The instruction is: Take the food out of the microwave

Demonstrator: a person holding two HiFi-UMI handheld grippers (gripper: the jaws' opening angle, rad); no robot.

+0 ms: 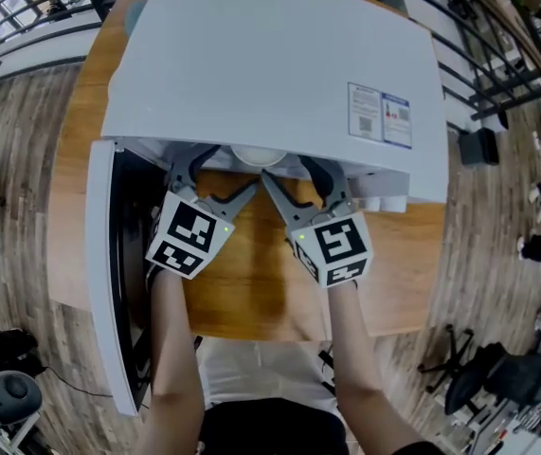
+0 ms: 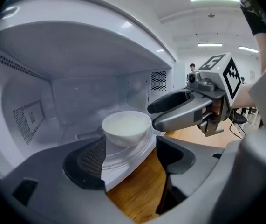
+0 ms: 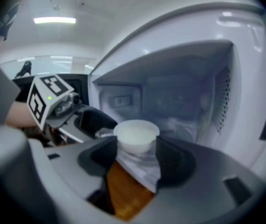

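A white bowl stands on the glass turntable inside the open white microwave; from the head view only its front rim shows under the oven's top. My left gripper and right gripper are side by side at the oven's mouth, both open and holding nothing. In the left gripper view the bowl lies ahead between the spread jaws of the left gripper, with the right gripper to its right. In the right gripper view the bowl sits just beyond the right gripper.
The microwave door hangs open on the left, next to my left arm. The oven stands on a wooden table whose front strip lies under both grippers. Office chairs and railings ring the table on the wooden floor.
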